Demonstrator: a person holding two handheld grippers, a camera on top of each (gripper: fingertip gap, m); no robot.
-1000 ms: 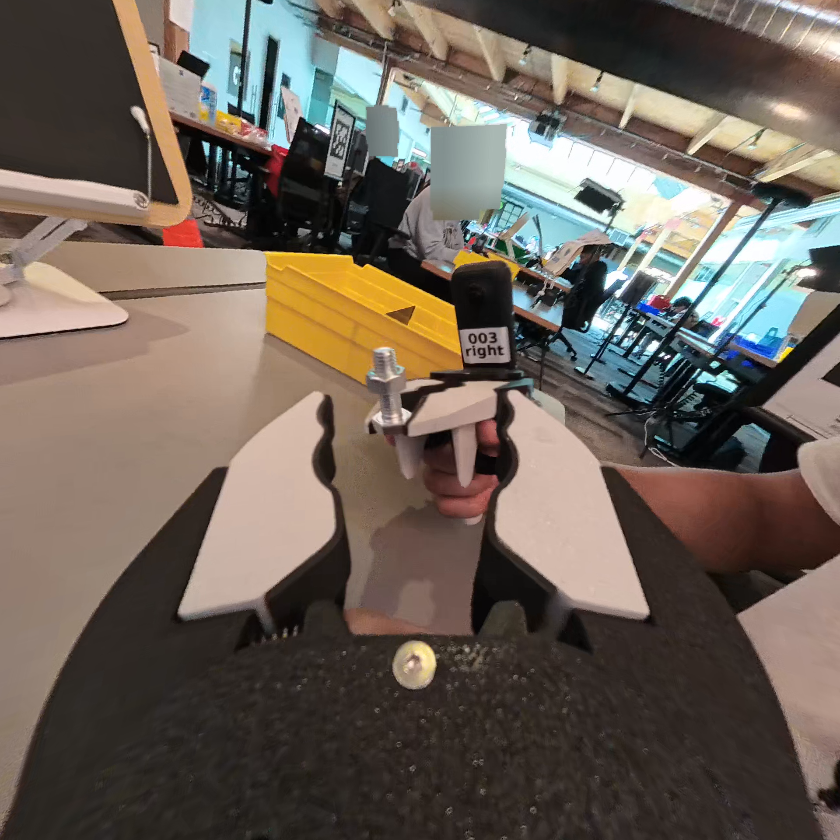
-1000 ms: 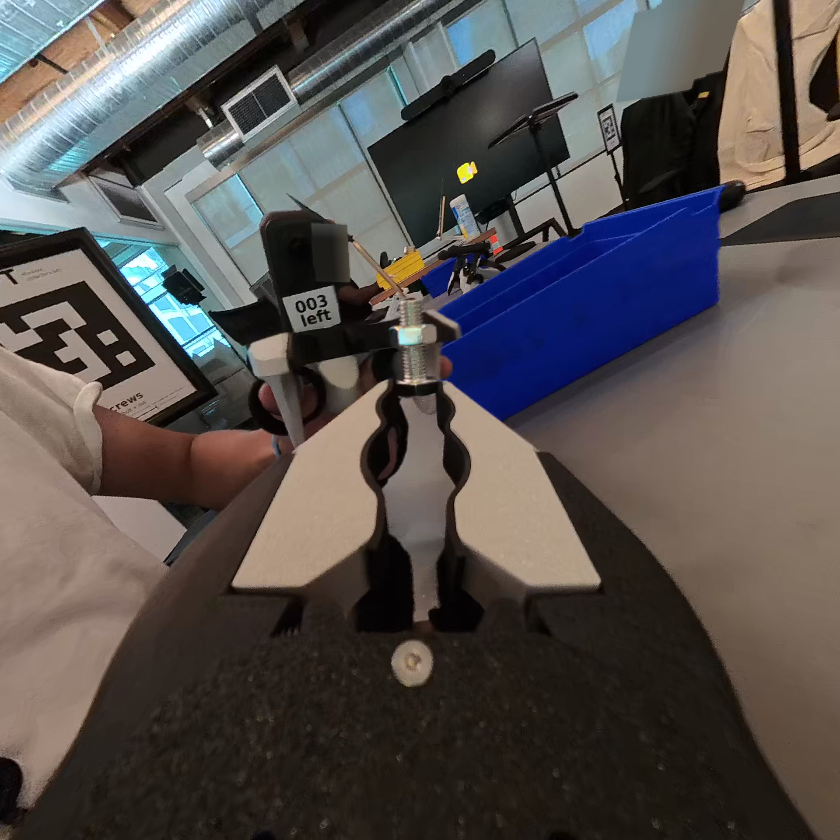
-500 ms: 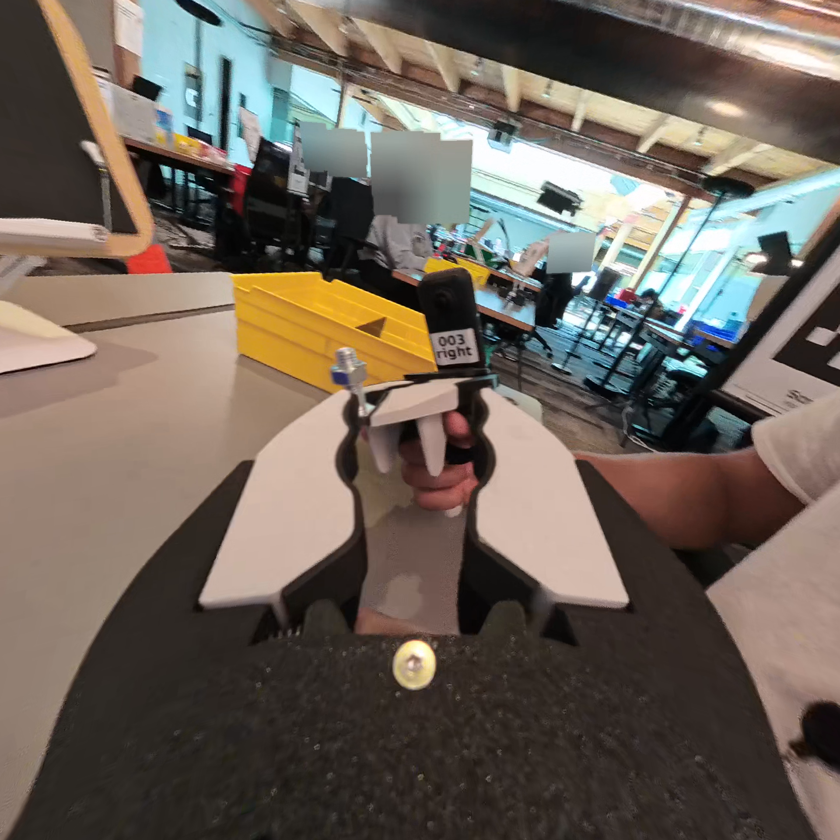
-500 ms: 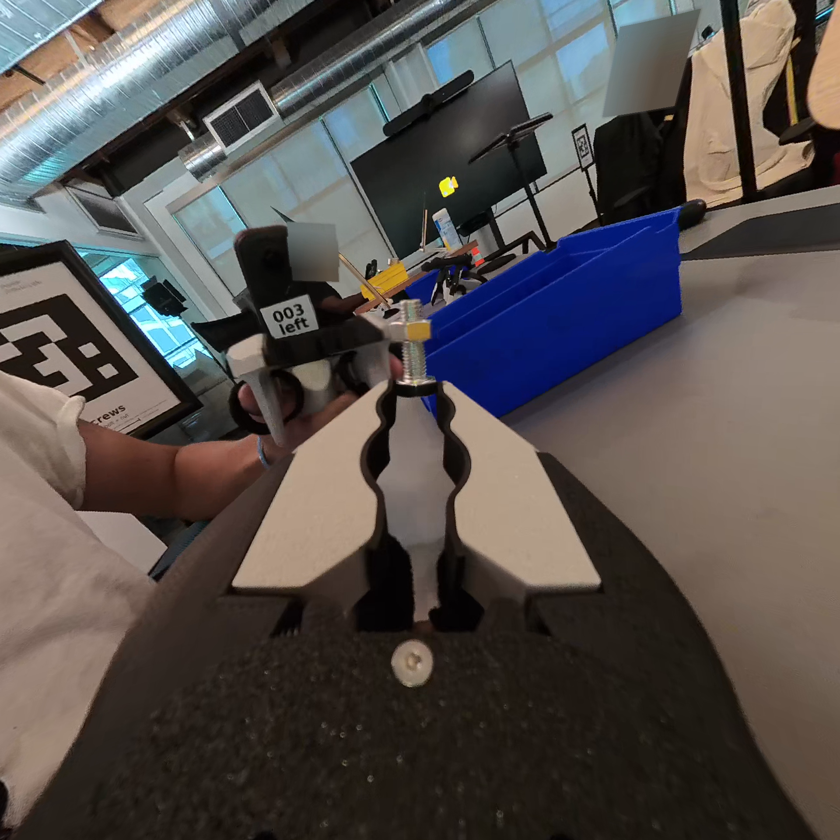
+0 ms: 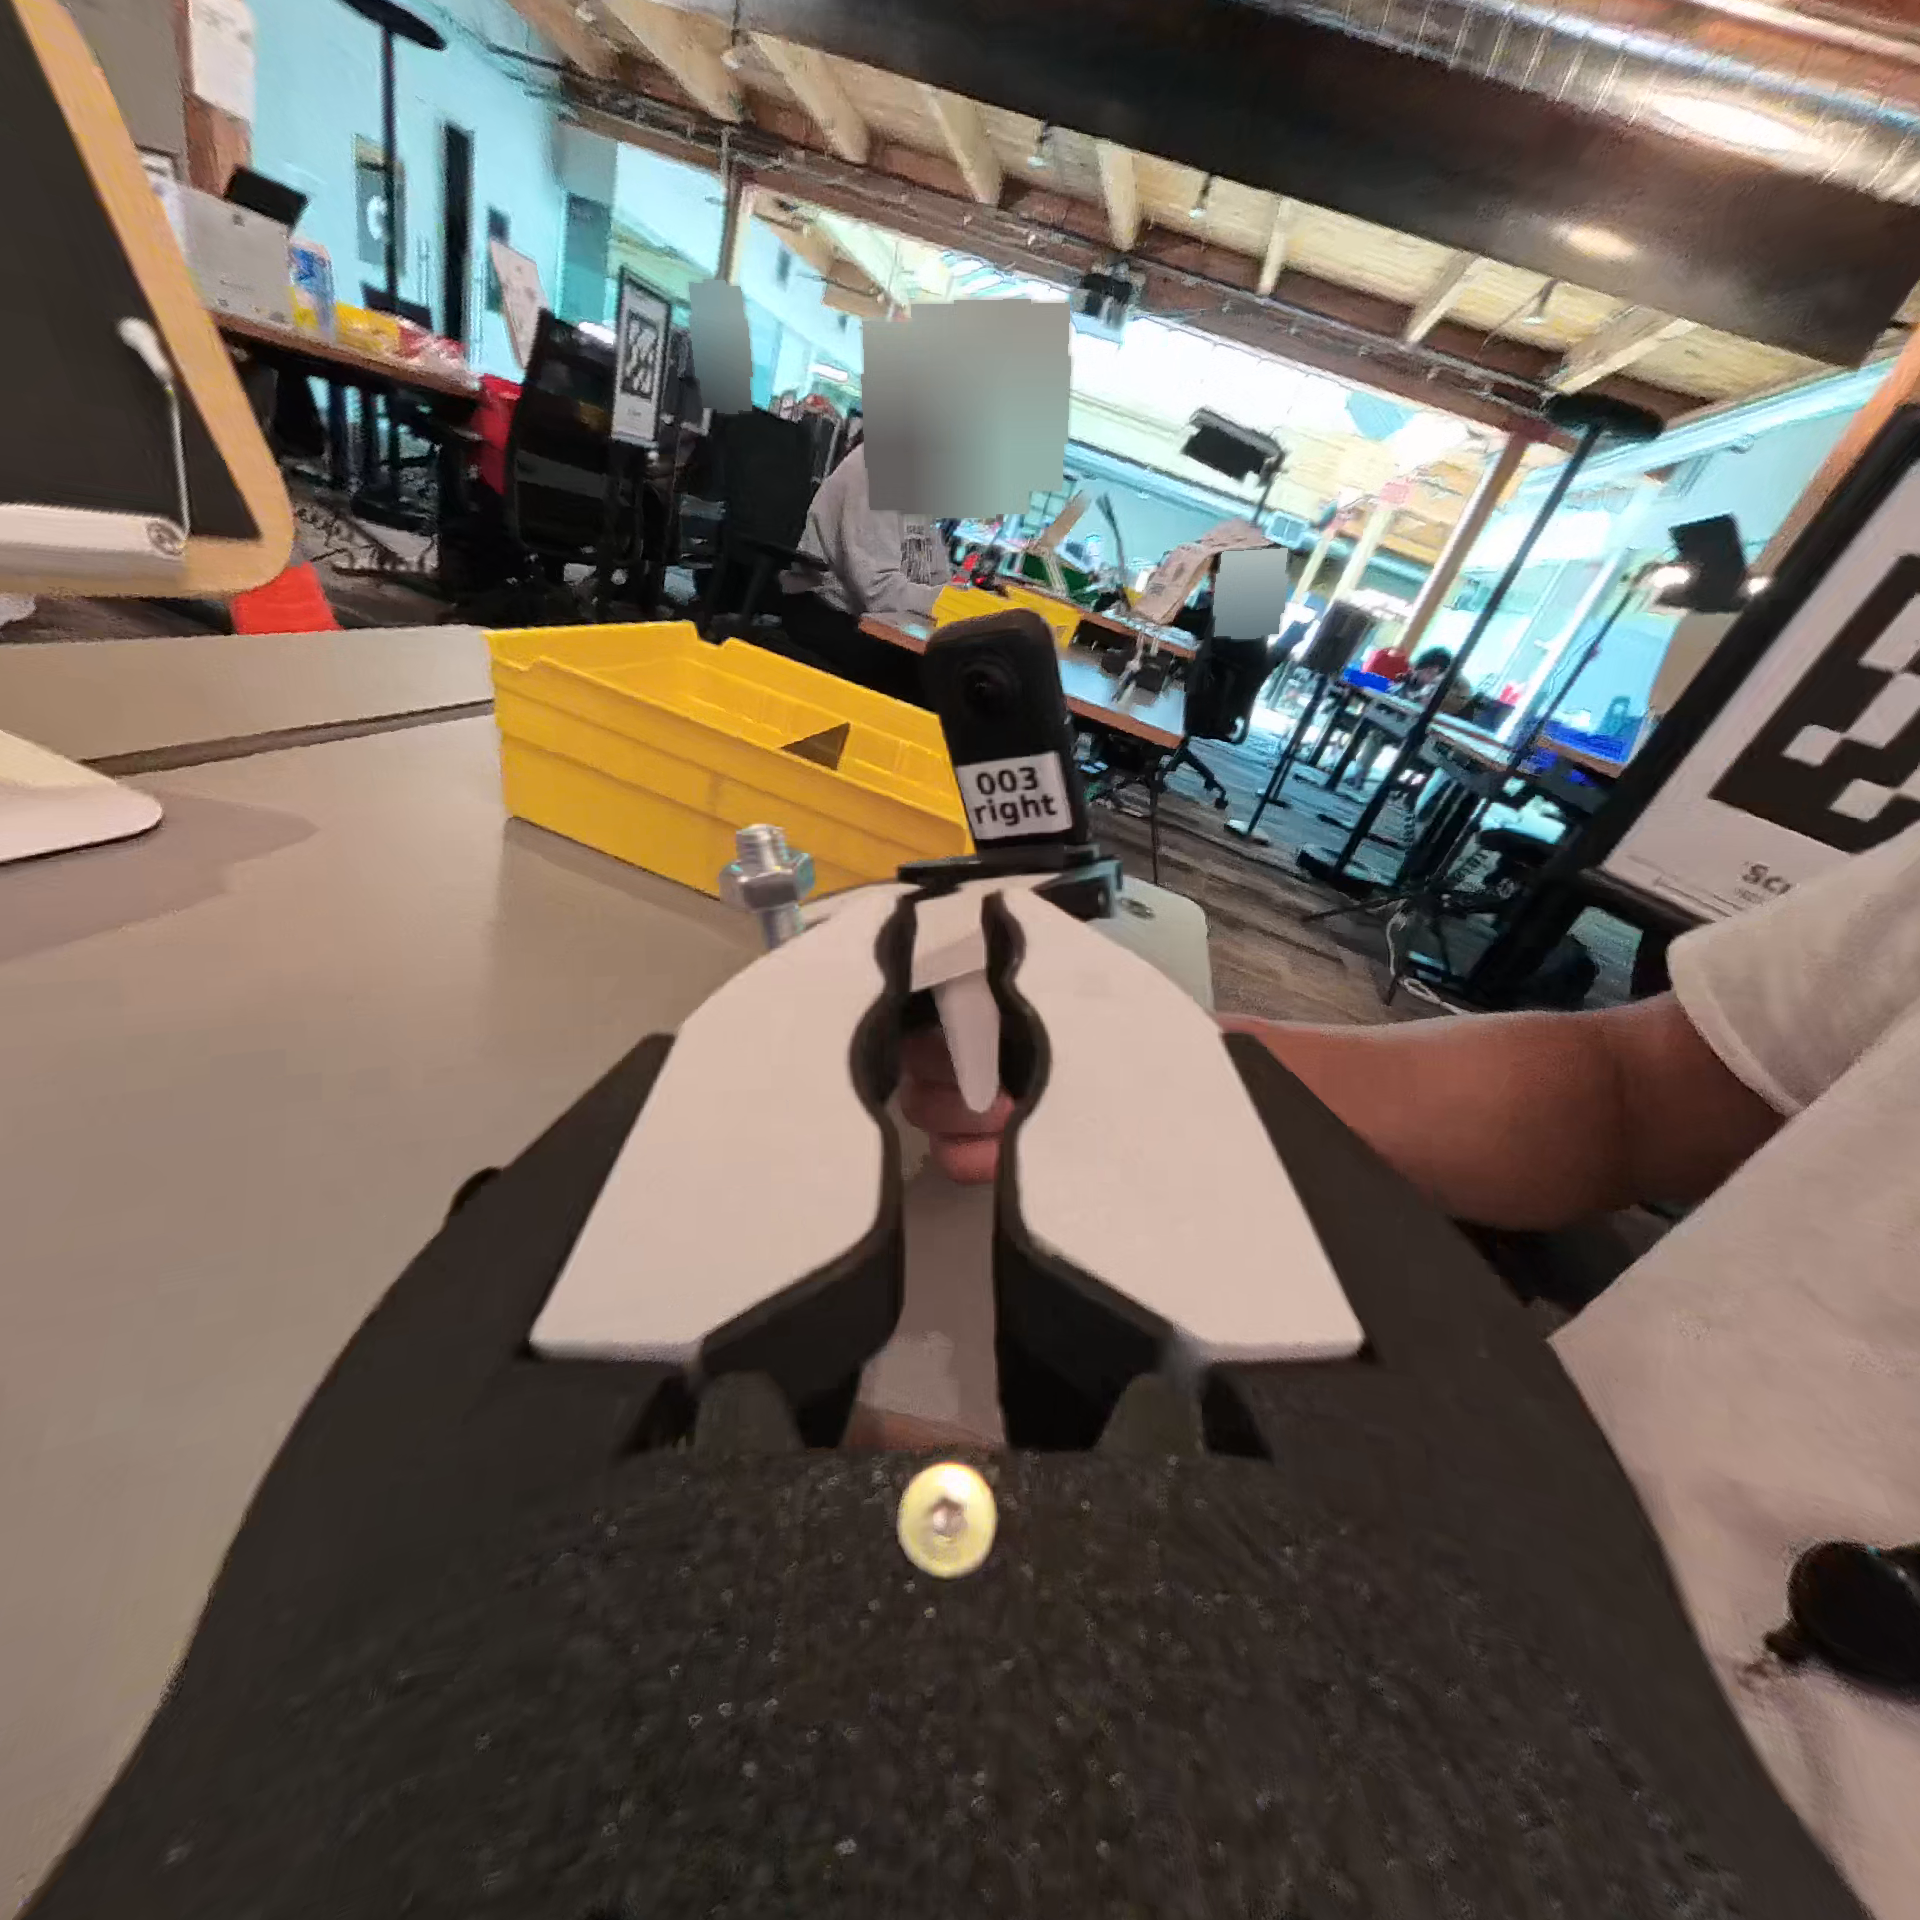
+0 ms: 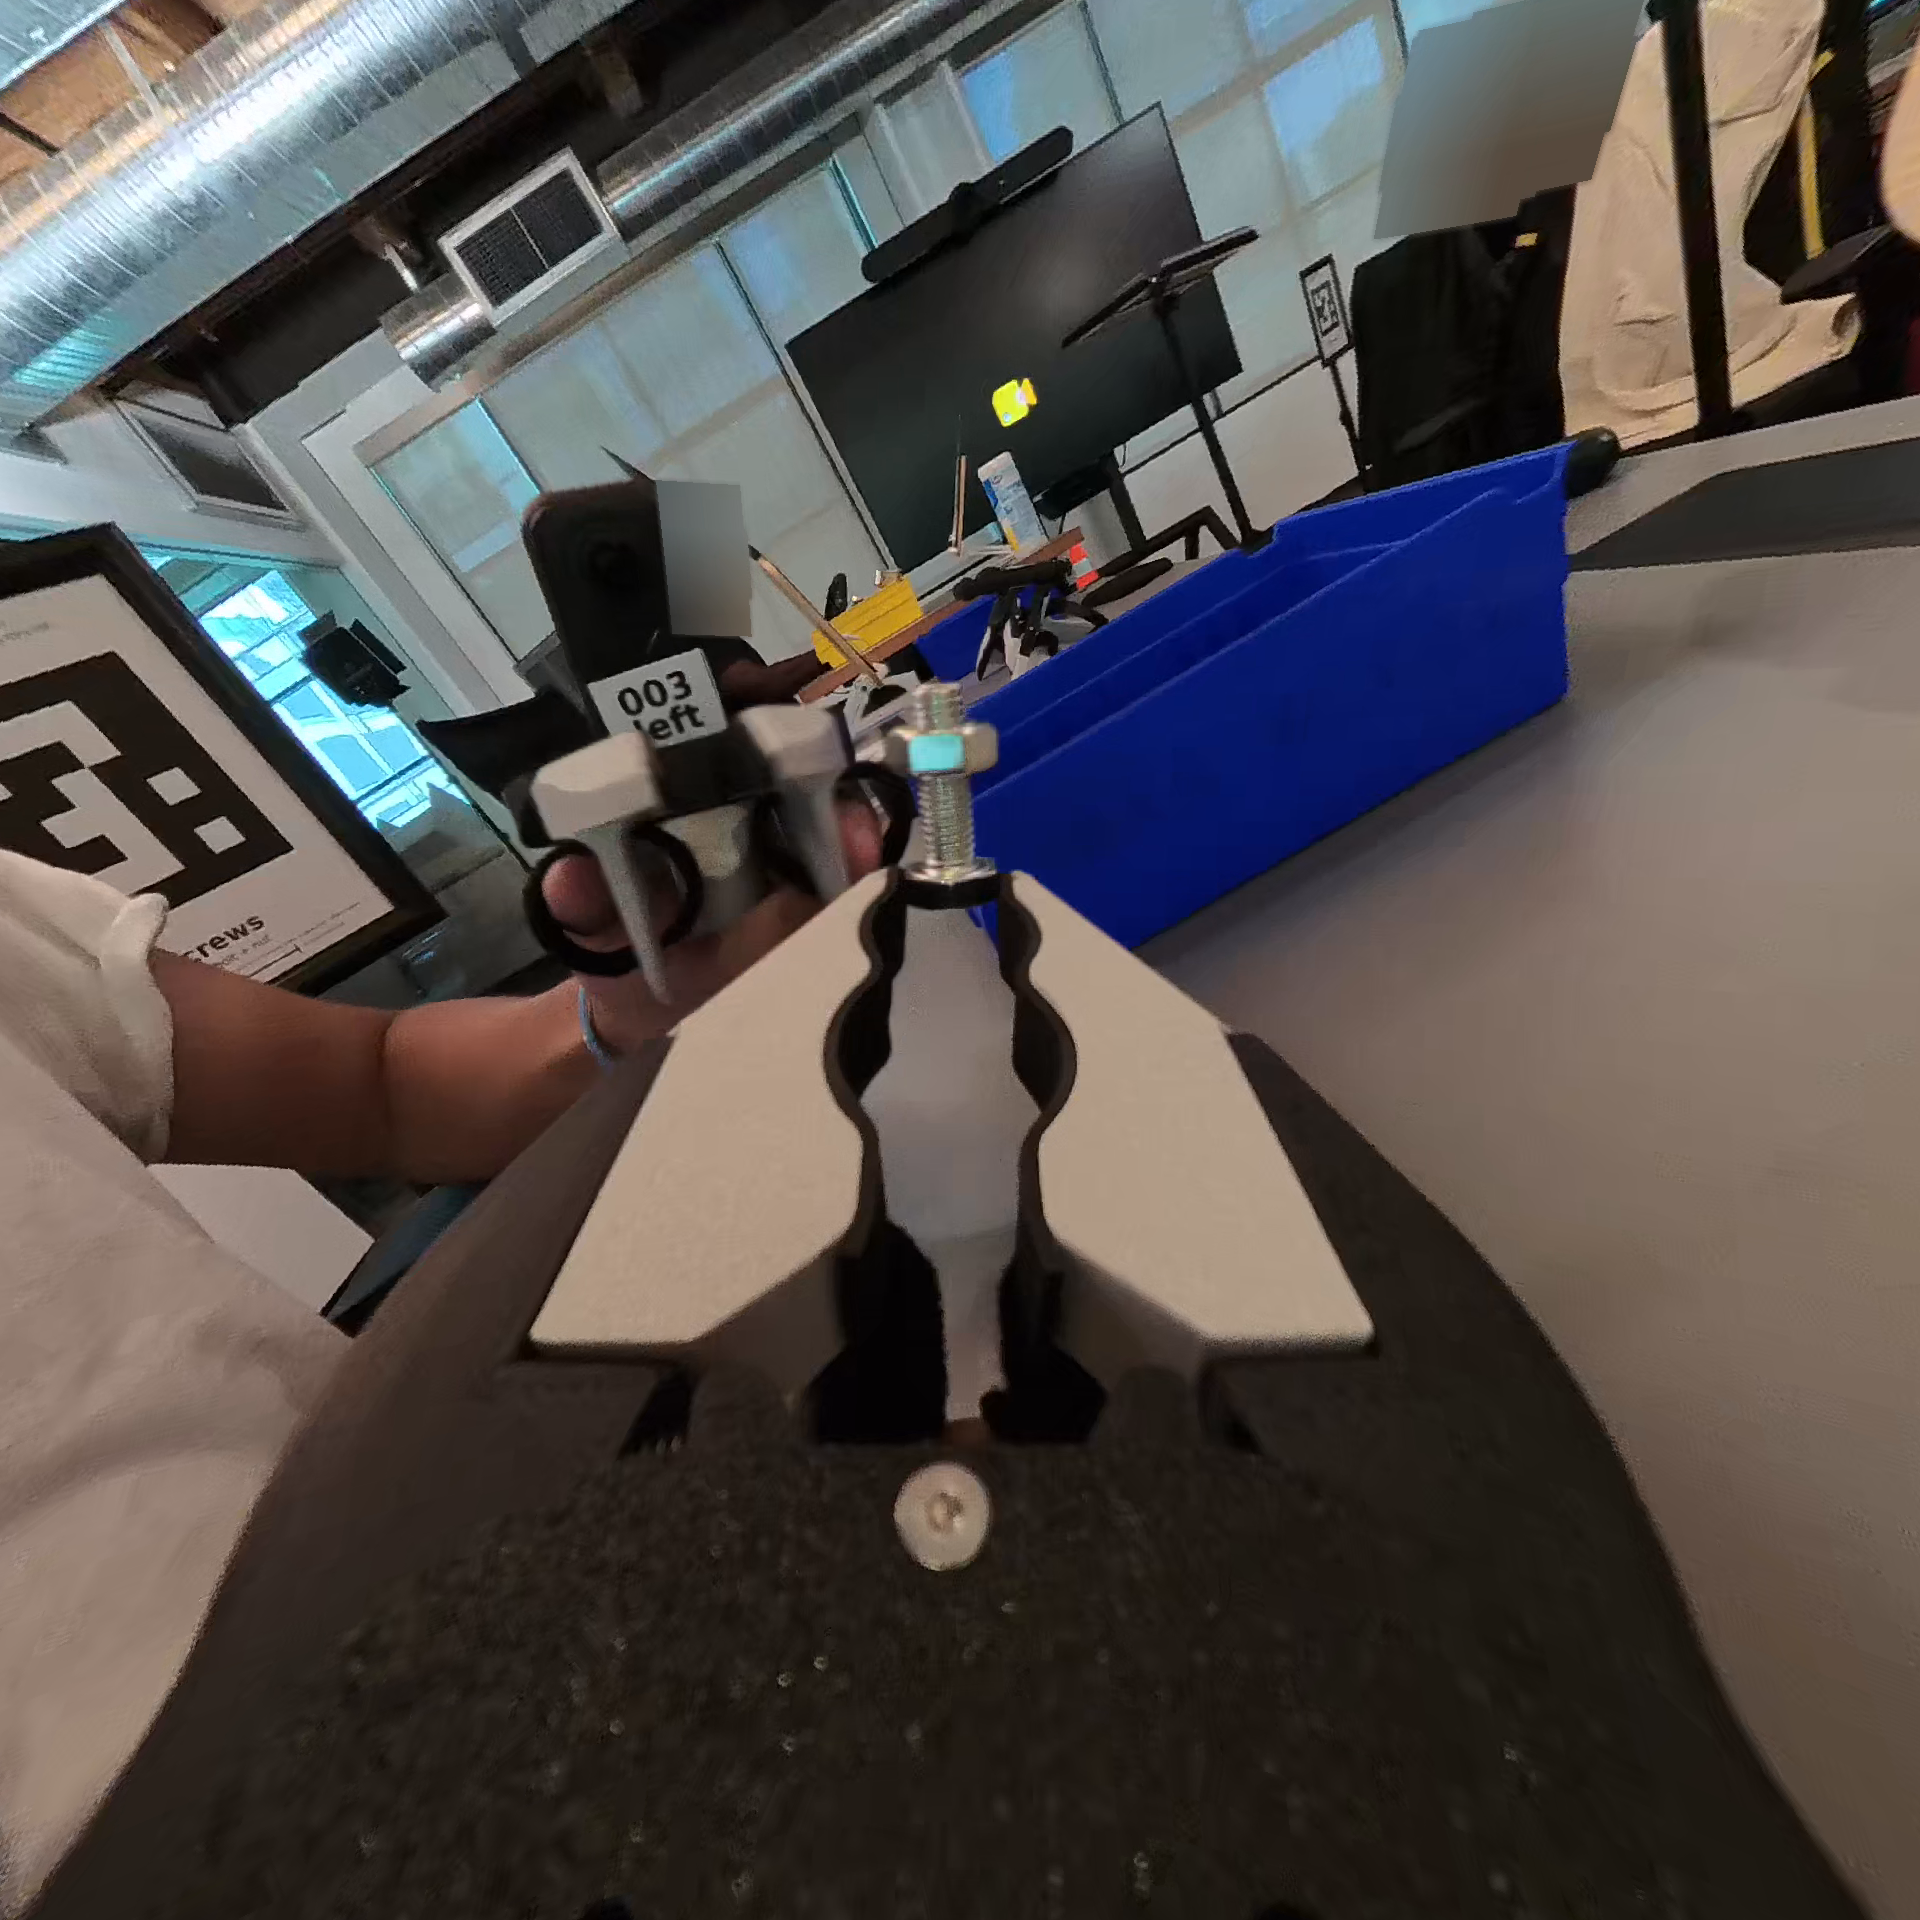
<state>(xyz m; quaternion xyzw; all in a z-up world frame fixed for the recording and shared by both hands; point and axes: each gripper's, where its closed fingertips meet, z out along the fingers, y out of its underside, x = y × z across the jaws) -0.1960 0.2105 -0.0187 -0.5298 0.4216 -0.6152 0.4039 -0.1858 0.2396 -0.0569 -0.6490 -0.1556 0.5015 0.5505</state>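
Observation:
My right gripper point(image 6: 948, 896) is shut on the lower end of a silver threaded bolt point(image 6: 943, 821) and holds it upright above the grey table point(image 6: 1558, 987). A hex nut point(image 6: 940, 746) sits near the bolt's top. My left gripper point(image 5: 945, 914) is shut with nothing between its jaws. It faces the right gripper, just beside the bolt point(image 5: 767, 883), which stands off the outer side of its left finger. In the right wrist view the left gripper point(image 6: 696, 779) sits to the left of the nut, apart from it.
A yellow bin point(image 5: 675, 748) stands on the table point(image 5: 260, 1039) behind the bolt. A blue bin point(image 6: 1299, 707) stands to the right of the grippers. A monitor foot point(image 5: 62, 810) is at far left. A framed black-and-white marker board point(image 6: 125, 779) stands beside the person's arm point(image 6: 416, 1081).
My left gripper has closed from wide open and moved off the nut to the bolt's side. The nut now sits higher on the bolt. The right gripper still holds the bolt.

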